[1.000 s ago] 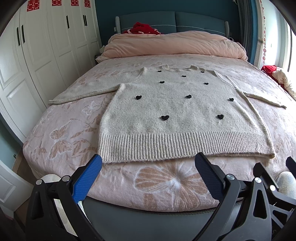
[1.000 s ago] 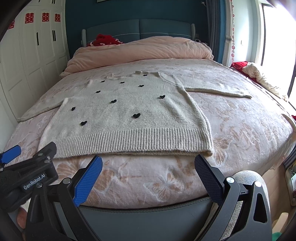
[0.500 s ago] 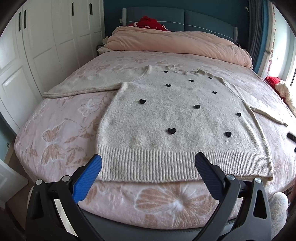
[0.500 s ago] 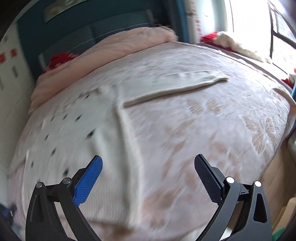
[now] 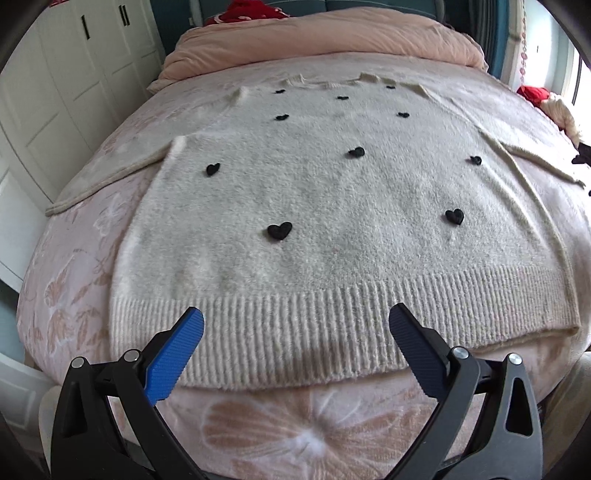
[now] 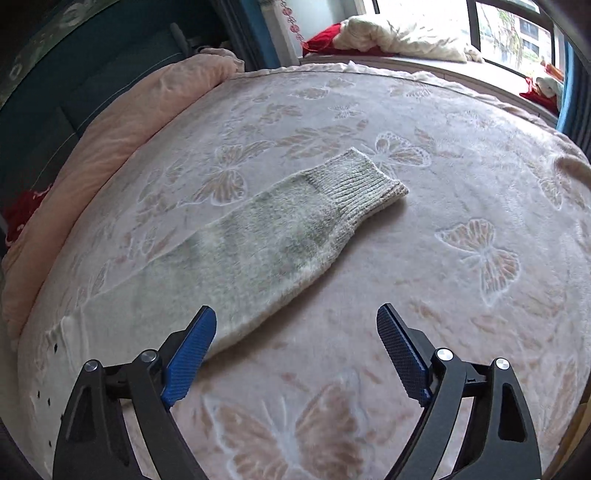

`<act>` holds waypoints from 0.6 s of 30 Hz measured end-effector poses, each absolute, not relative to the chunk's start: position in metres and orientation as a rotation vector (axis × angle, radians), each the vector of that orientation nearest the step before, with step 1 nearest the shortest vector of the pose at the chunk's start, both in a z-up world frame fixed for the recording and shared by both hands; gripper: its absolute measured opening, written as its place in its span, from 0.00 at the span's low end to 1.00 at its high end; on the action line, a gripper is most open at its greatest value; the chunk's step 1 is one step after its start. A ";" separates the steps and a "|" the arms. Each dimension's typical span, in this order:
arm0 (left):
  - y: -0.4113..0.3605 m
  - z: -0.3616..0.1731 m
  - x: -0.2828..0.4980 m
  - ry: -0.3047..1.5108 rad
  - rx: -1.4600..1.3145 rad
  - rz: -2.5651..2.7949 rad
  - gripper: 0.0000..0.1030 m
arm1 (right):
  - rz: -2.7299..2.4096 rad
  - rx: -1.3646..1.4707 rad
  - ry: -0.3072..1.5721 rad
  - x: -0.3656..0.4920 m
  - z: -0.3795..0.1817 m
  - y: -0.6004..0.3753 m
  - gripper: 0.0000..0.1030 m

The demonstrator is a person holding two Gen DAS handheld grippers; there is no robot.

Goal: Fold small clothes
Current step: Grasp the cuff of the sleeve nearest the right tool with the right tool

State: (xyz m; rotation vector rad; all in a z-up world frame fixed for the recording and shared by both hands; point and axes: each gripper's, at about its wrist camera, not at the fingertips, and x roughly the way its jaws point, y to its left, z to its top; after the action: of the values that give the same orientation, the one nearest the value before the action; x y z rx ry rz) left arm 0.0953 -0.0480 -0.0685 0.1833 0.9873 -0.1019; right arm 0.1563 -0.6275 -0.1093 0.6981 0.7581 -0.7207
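Evidently no fold is made: the heart-dotted sweater [image 5: 325,221] lies flat on the bed [image 5: 74,280], sleeve [image 6: 280,240] outstretched mid-frame. Left claw [image 5: 295,332] and right claw [image 6: 295,332] gape wide, empty.

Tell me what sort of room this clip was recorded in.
A home bedroom, most likely: a bed with a floral cover, a pink duvet bunched at its head, and white wardrobe doors alongside. A cream sweater lies spread on it.

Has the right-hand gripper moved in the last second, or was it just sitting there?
Yes. The right gripper swung right, from facing the sweater's hem to over its sleeve, nearer the window side of the bed.
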 end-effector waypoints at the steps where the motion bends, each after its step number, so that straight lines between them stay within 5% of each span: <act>1: -0.049 -0.070 0.098 0.994 0.185 -0.104 0.95 | -0.722 0.713 0.763 0.163 -0.114 -0.636 0.76; 8: -0.055 -0.079 0.116 1.022 0.187 -0.112 0.95 | -0.758 0.635 0.816 0.203 -0.131 -0.657 0.45; 10: -0.056 -0.080 0.119 1.023 0.181 -0.114 0.95 | -0.751 0.599 0.812 0.210 -0.129 -0.654 0.12; 18: -0.045 -0.072 0.131 0.996 0.114 -0.124 0.95 | -0.481 0.467 0.531 0.258 -0.005 -0.558 0.11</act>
State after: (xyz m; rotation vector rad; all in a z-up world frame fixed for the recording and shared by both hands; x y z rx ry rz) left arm 0.1311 -0.0451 -0.0715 0.1137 0.9965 -0.1238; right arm 0.2580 -0.5579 -0.0047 0.4672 0.5314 -0.4812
